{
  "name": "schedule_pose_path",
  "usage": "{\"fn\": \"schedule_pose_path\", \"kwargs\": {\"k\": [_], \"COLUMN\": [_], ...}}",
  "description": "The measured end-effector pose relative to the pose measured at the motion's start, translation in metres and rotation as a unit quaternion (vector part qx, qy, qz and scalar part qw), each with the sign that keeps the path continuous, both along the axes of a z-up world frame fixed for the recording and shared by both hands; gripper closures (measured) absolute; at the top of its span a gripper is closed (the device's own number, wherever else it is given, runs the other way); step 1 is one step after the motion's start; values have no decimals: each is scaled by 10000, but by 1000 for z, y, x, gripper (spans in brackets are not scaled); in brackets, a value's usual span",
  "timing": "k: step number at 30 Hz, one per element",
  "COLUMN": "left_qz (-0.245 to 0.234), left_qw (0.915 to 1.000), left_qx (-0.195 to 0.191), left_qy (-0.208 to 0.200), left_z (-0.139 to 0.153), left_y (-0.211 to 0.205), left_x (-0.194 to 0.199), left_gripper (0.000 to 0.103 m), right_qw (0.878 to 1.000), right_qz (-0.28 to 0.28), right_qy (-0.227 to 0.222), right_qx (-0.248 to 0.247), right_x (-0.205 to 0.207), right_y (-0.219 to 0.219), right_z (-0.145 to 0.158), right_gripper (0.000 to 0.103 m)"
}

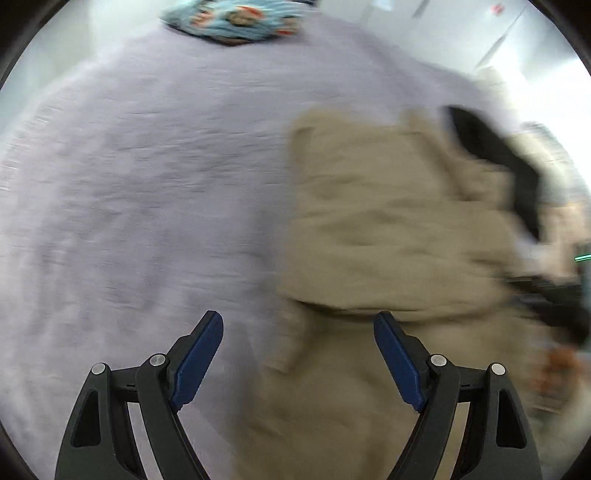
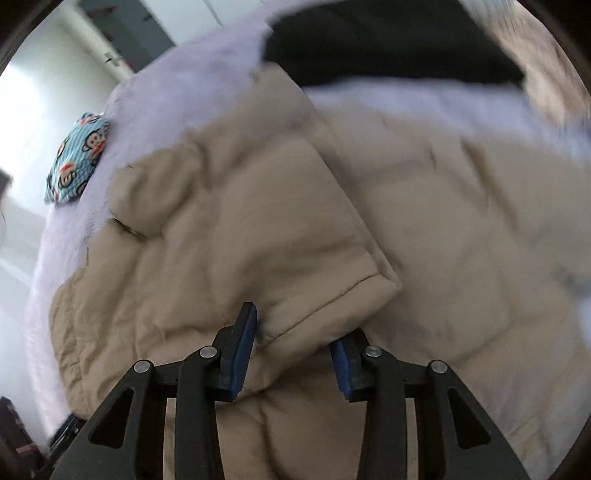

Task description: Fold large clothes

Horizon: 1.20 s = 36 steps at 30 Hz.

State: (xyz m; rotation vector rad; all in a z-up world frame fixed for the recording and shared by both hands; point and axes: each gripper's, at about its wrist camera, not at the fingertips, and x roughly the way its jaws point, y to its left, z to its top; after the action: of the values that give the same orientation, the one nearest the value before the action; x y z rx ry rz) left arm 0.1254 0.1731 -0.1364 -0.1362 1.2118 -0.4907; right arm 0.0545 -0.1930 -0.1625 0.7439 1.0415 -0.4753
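A beige padded jacket (image 2: 258, 229) lies on a pale lilac bed cover (image 1: 129, 184). In the left wrist view the jacket (image 1: 388, 229) fills the right half, blurred by motion. My left gripper (image 1: 297, 328) is open and empty, just above the jacket's near left edge. My right gripper (image 2: 295, 332) has its jaws around a folded flap corner of the jacket; the fabric sits between the blue pads (image 2: 242, 347), which stand apart. A black lining or collar (image 2: 388, 48) shows at the jacket's far end.
A blue cartoon-print pillow (image 1: 232, 18) lies at the far edge of the bed; it also shows in the right wrist view (image 2: 75, 158). A dark object (image 1: 498, 158) sits beyond the jacket on the right. White walls and doors stand behind the bed.
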Motion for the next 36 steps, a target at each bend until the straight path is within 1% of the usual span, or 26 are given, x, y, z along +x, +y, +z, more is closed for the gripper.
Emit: {"fn": "schedule_pose_path", "kwargs": {"k": [1, 3, 4, 5, 7, 8, 9, 10, 11, 12, 13, 14, 15, 16, 17, 19, 20, 21, 24, 25, 26, 28, 29, 32, 34, 36], "left_qz": [-95, -141, -146, -142, 14, 63, 165, 227, 304, 390, 426, 391, 247, -42, -250, -610, -686, -695, -463, -392, -290, -80, -55, -121, -76, -8], "left_qw": [9995, 9986, 9978, 9970, 9961, 9946, 9933, 9920, 9889, 9866, 9868, 9900, 9942, 9971, 9958, 9888, 9868, 9874, 9918, 9933, 9957, 9975, 9974, 9956, 9939, 9927], "left_qx": [-294, -504, -624, -716, -751, -809, -795, -812, -958, -1092, -1156, -1080, -953, -705, -528, -129, 119, 353, 686, 662, 516, 356, 368, 473, 590, 640], "left_qy": [54, 96, 154, 244, 461, 647, 826, 943, 1096, 1151, 1055, 824, 428, -284, -702, -1355, -1465, -1378, -972, -859, -716, -612, -621, -801, -932, -1026], "left_z": [9, 20, 21, 18, 3, -9, -22, -30, -38, -41, -36, -28, -15, 9, 22, 36, 33, 22, -15, -21, -24, -17, -10, 13, 27, 35], "left_y": [3, 1, -2, -3, -12, -19, -24, -26, -28, -29, -31, -32, -38, -48, -54, -66, -69, -71, -64, -63, -58, -52, -50, -45, -39, -33], "left_x": [3, 19, 36, 52, 91, 110, 127, 137, 146, 150, 151, 143, 136, 119, 106, 88, 87, 93, 121, 126, 130, 132, 130, 125, 120, 115], "left_gripper": [18, 18, 18, 18, 18, 20, 35, 42, 54, 70, 75, 83, 85, 85, 85, 85, 85, 85, 84, 84, 84, 84, 84, 83, 83, 83], "right_qw": [10000, 9998, 9998, 9998, 9998, 9998, 9997, 9997, 9996, 9995, 9995, 9995, 9995, 9996, 9996, 9996, 9995, 9994, 9994, 9994, 9993, 9993, 9993, 9989, 9974, 9944], "right_qz": [43, 149, 183, 196, 184, 190, 212, 244, 271, 303, 320, 318, 302, 286, 271, 284, 296, 309, 317, 326, 350, 378, 356, 136, -148, -401], "right_qy": [-57, -99, -105, -96, -92, -89, -82, -75, -70, -65, -68, -75, -76, -80, -86, -71, -58, -35, -13, -18, -7, -1, -47, -252, -437, -592], "right_qx": [20, -15, -29, -20, 21, 27, 20, 4, -6, -19, -22, -15, -10, -5, -8, -57, -99, -145, -143, -124, -116, -30, 64, 380, 562, 783], "right_x": [-3, -4, -8, -7, -7, -8, -7, -7, -7, -6, -7, -8, -8, -8, -8, -8, -7, -5, -4, -4, -3, -4, -7, -21, -33, -40], "right_y": [0, 2, 9, 7, 7, 11, 13, 16, 18, 18, 19, 18, 18, 20, 20, 22, 24, 25, 29, 30, 32, 33, 32, 19, 4, -11], "right_z": [-1, 0, 1, 0, 1, 1, 2, 3, 3, 3, 3, 2, 2, 1, 1, 0, 0, 0, 0, 0, 1, 3, 5, 14, 21, 21], "right_gripper": [61, 61, 61, 61, 61, 61, 61, 61, 61, 61, 61, 61, 61, 62, 62, 62, 62, 62, 62, 62, 62, 62, 62, 61, 60, 55]}}
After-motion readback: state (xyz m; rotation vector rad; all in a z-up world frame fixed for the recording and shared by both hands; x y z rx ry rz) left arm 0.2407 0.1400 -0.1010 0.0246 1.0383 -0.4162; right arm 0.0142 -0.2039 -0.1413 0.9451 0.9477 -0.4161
